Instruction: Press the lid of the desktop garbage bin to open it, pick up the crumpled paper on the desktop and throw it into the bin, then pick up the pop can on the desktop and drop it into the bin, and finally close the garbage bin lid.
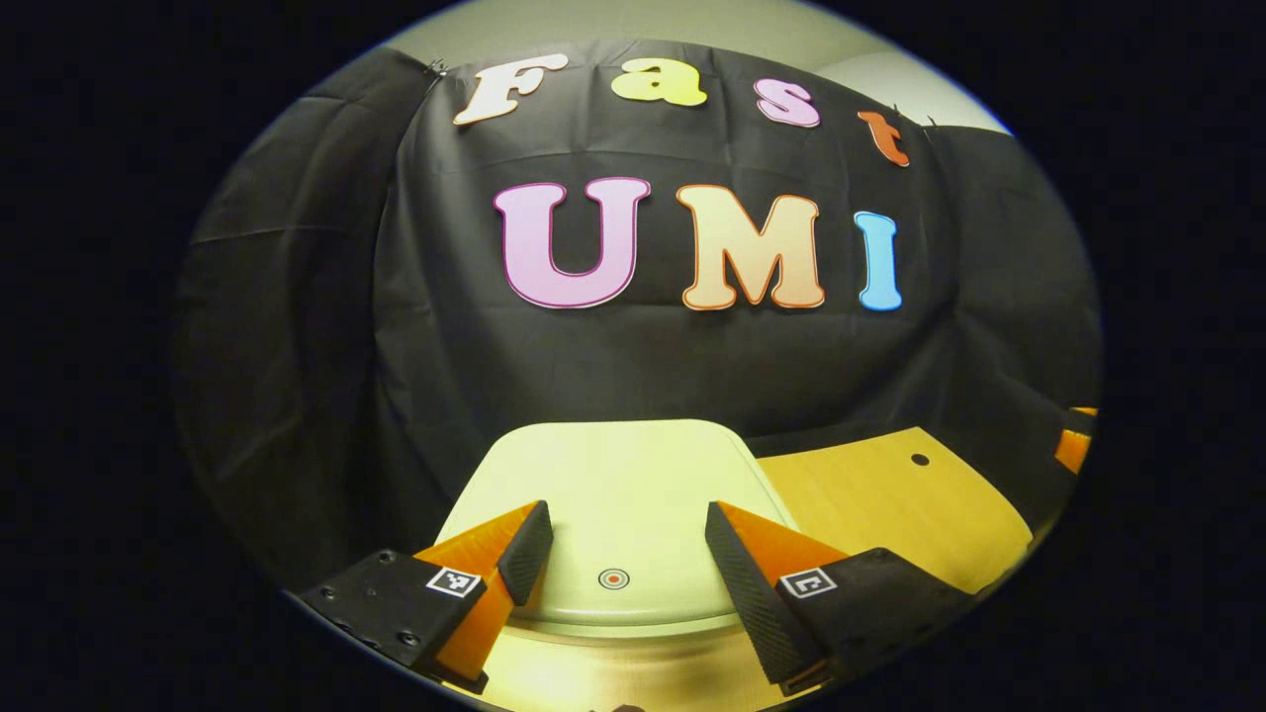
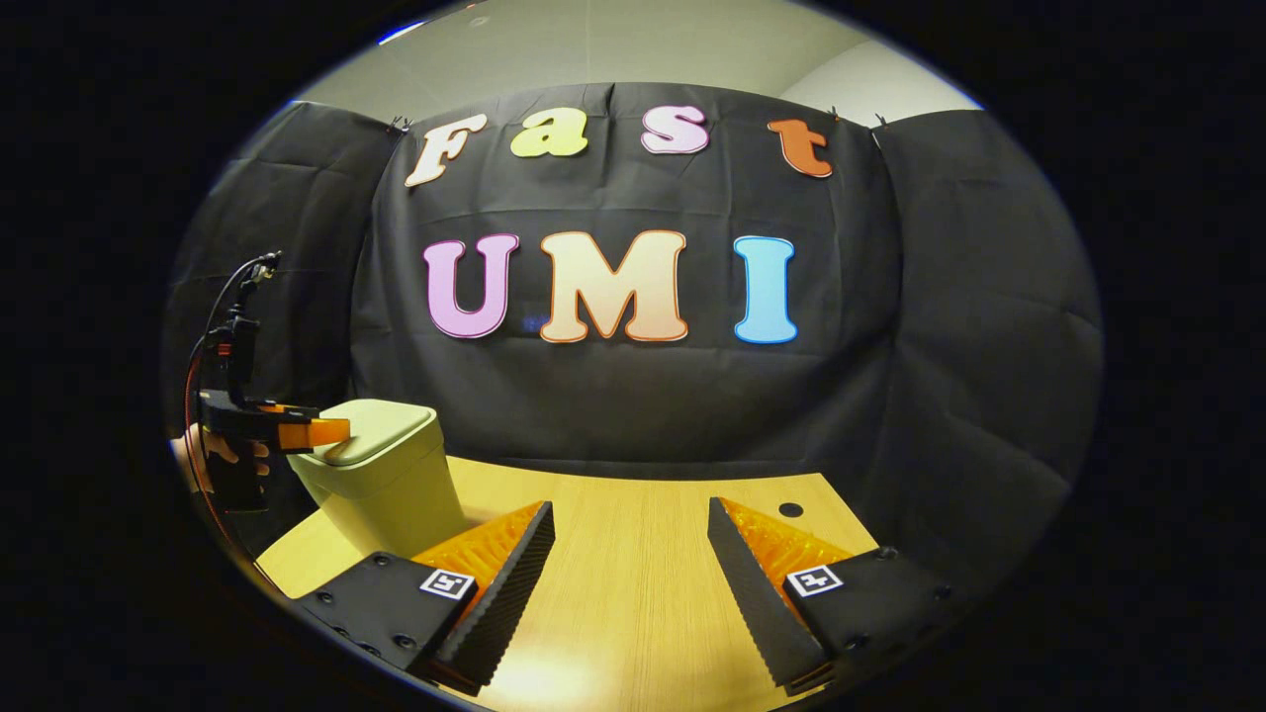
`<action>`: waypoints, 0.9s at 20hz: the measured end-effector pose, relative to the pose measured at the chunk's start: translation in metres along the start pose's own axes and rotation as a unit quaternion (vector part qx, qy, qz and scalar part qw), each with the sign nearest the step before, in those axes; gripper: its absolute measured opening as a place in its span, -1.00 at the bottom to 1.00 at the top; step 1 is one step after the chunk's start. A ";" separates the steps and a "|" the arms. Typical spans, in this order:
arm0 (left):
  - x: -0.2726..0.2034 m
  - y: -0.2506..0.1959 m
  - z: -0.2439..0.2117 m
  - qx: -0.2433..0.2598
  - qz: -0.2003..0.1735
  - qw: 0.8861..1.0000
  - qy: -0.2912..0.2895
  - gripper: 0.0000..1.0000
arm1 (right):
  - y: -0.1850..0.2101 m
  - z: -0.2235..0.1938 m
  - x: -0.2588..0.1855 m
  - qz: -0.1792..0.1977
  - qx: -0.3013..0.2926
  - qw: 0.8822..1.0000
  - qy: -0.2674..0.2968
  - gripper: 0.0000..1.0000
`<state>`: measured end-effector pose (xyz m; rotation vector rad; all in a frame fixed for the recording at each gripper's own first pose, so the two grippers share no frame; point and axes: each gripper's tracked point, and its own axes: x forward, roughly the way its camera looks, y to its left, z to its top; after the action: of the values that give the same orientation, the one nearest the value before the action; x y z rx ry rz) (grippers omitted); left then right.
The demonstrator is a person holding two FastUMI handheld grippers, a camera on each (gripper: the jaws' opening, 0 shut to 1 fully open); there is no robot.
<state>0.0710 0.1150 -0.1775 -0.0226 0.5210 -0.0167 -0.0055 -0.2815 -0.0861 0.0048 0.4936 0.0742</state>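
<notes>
At the left of the wooden tabletop stands a pale green bin with its lid closed. The left tongs hover over the lid, fingers apart. The right tongs hang above bare wood, fingers apart.

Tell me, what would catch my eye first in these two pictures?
Probably the pale green bin with its lid shut, at the wooden table's left end. The left gripper hovers open over that lid, held by a hand. The right gripper waits open above bare wood.
</notes>
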 end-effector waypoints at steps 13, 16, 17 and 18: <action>0.007 -0.004 0.005 -0.004 -0.007 0.997 -0.077 0.87 | 0.012 -0.005 0.009 0.020 -0.009 1.000 0.010 0.97; 0.001 -0.002 0.015 -0.020 0.025 0.995 -0.090 0.88 | 0.010 0.001 0.010 0.019 -0.003 1.000 0.006 0.97; -0.001 -0.006 0.025 -0.030 0.027 0.994 -0.102 0.86 | 0.008 0.005 0.010 0.016 -0.004 1.000 0.003 0.96; -0.007 -0.008 0.030 -0.035 0.027 0.993 -0.109 0.84 | 0.005 0.005 0.011 0.014 -0.005 1.000 0.001 0.96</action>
<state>0.0799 0.1081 -0.1472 -0.0784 0.3024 0.0565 0.0063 -0.2759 -0.0865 0.0010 0.4944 0.1041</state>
